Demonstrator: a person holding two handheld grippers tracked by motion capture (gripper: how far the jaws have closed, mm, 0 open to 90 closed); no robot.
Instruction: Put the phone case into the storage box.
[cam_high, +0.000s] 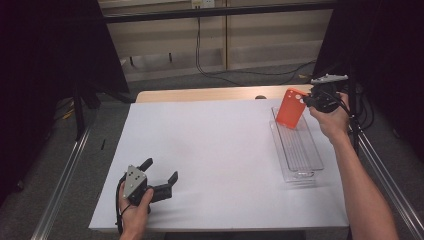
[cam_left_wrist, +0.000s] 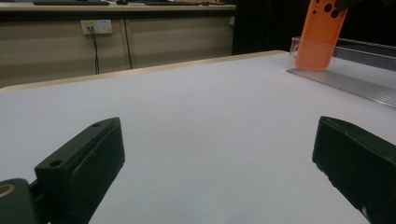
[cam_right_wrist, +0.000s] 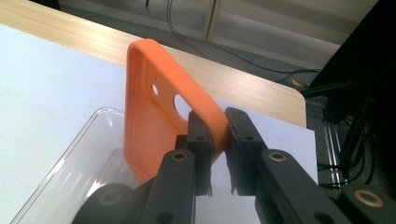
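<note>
Orange silicone phone case hangs in the right gripper, whose jaws are clamped on one long edge of it near the camera cutouts, as the right gripper view makes plain. Its lower end dips into the far end of a clear plastic tray, a long narrow one lying near the right edge of the white bench; whether the case touches the tray's floor is hard to tell from these angles. In the high view the case leans, its top toward the gripper. Well apart from all this, the left gripper rests on the bench near the front left corner, held in the person's left hand, jaws wide apart with nothing between them.
</note>
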